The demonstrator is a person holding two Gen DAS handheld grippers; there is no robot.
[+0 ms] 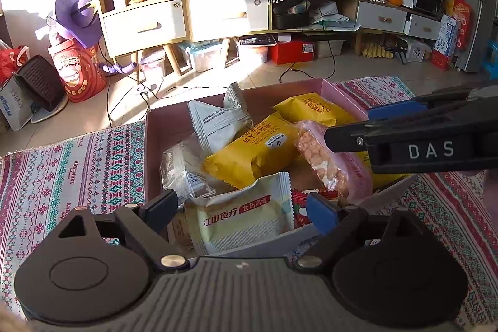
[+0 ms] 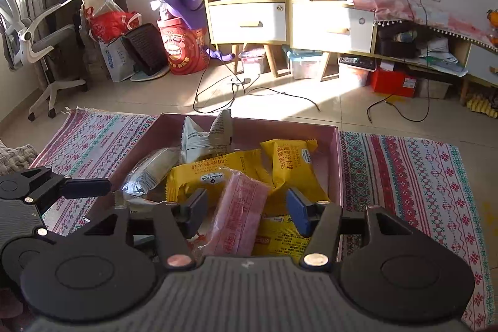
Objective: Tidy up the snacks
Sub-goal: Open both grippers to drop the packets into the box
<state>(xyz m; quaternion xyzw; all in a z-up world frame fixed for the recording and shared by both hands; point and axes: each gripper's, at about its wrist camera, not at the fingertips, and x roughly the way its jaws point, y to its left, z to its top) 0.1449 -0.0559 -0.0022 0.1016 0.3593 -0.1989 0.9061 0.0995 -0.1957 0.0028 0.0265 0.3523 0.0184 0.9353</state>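
Nearest the right wrist camera, the right gripper [image 2: 246, 212] holds its fingers spread wide on either side of a pink plastic-wrapped rice-cracker bar [image 2: 239, 213], with a gap to each finger. That bar leans on yellow snack packets [image 2: 202, 176] inside the pink cardboard box [image 2: 337, 164], which sits on a patterned woven cloth [image 2: 420, 176]. Over the box's near edge, the left gripper [image 1: 241, 204] is also wide open and empty above a pale cream snack packet [image 1: 239, 223].
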